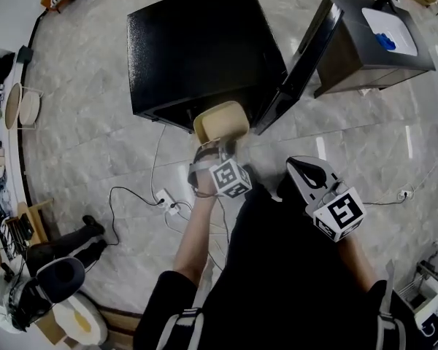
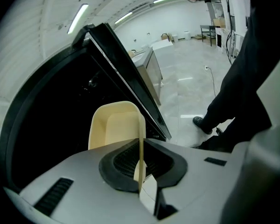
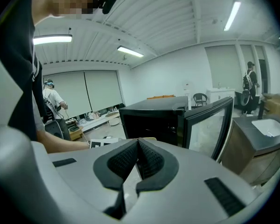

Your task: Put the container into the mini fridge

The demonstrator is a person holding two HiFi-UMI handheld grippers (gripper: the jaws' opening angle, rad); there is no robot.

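1. Container point(image 1: 221, 120), cream and open-topped, is held at the mini fridge's point(image 1: 197, 49) dark opening.
2. Its side wall is clamped in the narrowly closed left tongs point(image 2: 140, 146).
3. Right tongs point(image 3: 137, 146) are pressed together, empty, back from the fridge.
4. The fridge door point(image 1: 301, 60) is swung open toward a grey cabinet point(image 1: 365, 49).
5. Cables point(image 1: 135, 195) are strewn on the floor before the fridge.

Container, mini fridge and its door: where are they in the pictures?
container point(image 2: 113, 127), left gripper view, on its cream inside wall.
mini fridge point(image 1: 204, 49), head view, on its black top.
fridge door point(image 1: 299, 68), head view, on the middle of the open door.
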